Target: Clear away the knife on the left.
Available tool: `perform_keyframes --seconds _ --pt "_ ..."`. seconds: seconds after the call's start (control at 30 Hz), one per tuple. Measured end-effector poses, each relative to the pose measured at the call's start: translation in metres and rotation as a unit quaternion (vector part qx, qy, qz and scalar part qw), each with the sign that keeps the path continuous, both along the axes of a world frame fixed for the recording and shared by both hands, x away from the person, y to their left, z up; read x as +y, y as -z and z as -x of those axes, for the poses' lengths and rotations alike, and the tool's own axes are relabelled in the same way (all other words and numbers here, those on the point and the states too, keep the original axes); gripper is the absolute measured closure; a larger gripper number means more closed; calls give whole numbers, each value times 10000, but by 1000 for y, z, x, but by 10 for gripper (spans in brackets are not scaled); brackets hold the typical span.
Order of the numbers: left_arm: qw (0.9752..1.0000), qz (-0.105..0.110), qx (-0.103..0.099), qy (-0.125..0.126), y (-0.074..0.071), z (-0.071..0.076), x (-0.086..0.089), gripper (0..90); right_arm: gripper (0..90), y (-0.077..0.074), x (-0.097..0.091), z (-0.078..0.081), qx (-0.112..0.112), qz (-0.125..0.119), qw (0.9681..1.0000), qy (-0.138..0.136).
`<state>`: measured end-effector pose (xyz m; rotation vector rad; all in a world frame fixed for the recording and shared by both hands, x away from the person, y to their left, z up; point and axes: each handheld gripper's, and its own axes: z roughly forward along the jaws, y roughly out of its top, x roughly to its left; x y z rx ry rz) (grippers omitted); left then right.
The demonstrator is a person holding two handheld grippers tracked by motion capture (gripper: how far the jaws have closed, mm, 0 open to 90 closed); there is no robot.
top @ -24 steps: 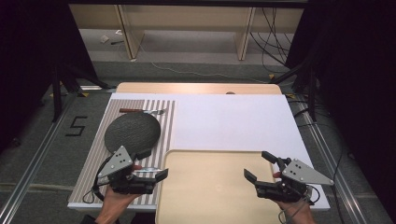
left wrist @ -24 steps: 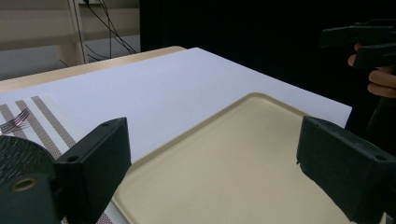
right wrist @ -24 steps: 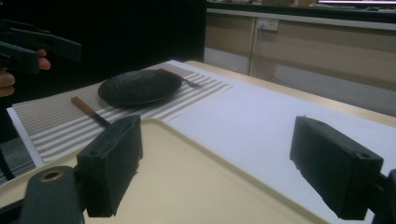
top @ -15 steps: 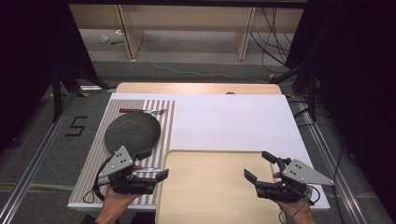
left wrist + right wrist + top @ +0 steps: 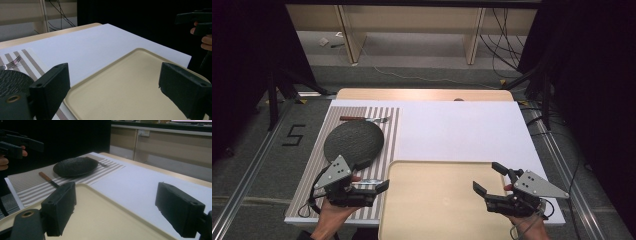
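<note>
Now a person holds one tool in each hand over the near edge of the desk [image 5: 462, 130], which has a big white sheet on top. The left tool [image 5: 377, 187] sits at the left edge of a cream tray [image 5: 437, 200], just over a striped mat [image 5: 314, 180]. Its two black jaws stand wide apart and hold nothing. From the left tool's own view, the tray [image 5: 130, 85] lies right between those jaws. The right tool [image 5: 489, 179] hangs over the right side of the tray. Its jaws are wide apart too, with nothing between them but the tray [image 5: 105, 217] far below. On the striped mat rests a round dark plate [image 5: 354, 142], near the middle of the mat. A fork [image 5: 364, 119] with a brown handle lies just behind the plate, at the far end of the mat. A knife [image 5: 48, 179] with a brown handle lies on the mat, just on the near side of the plate [image 5: 75, 166]. The tray sits on the near part of the desk, touching the mat's right edge, and has nothing in it. Behind the desk, some dark cables [image 5: 507, 35] hang down by pale wooden shelves [image 5: 412, 25].
</note>
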<state>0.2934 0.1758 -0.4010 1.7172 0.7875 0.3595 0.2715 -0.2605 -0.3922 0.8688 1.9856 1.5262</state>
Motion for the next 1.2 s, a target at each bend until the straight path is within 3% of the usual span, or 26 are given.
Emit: perform_keyframes --seconds 0.07,0.17,0.33,0.53,0.7,0.9,1.13,1.2 --pt "10000 -71 65 -8 0 -1 1 97 181 0 0 0 1 -2 10000 -3" --pt "9988 -422 258 -40 1 -5 4 97 181 0 0 0 4 4 10000 -5" --pt "9943 -841 643 -108 6 -14 14 103 181 0 0 0 2 7 10000 -6" --pt "9903 -1220 617 -263 8 -17 17 118 181 0 0 0 6 10 10000 -9" --pt "9852 -1473 802 -340 11 -24 23 118 181 1 0 0 12 10 10000 -7" --pt "9816 -1656 868 -391 13 -28 27 122 181 1 0 -1 13 8 10000 -6" --pt "9700 -2173 1028 -353 12 -33 31 139 181 1 0 -1 25 7 10000 12" --pt "9651 -2336 1148 -295 12 -35 35 142 181 1 0 -1 29 15 10000 21"
